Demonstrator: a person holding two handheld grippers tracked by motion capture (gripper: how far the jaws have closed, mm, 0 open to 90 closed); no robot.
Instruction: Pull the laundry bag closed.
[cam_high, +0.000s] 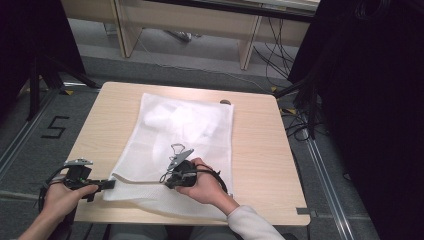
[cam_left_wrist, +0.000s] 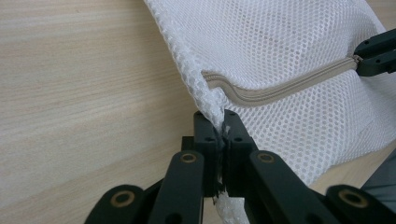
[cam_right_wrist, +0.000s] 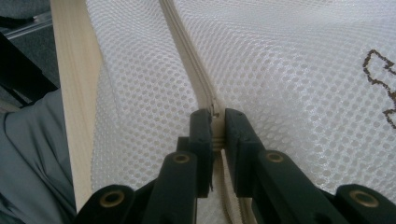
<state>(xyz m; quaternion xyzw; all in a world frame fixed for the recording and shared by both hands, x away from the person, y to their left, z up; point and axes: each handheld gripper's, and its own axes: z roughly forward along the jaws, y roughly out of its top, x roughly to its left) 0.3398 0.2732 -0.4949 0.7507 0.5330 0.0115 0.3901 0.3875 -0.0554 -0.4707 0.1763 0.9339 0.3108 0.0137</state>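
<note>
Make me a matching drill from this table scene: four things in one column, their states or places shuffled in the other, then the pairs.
1. white mesh laundry bag
2. beige zipper
3. left gripper
4. right gripper

A. clamped on the bag's corner edge
B. lying flat on the light wooden table
C. sewn across the mesh
D. shut at the zipper's slider

Pairs: 1-B, 2-C, 3-A, 4-D

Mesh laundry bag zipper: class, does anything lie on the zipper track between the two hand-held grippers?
Nothing visible does. The beige zipper runs bare across the mesh laundry bag from the left hand-held gripper, clamped on the bag's corner, to the right hand-held gripper at the slider.
</note>
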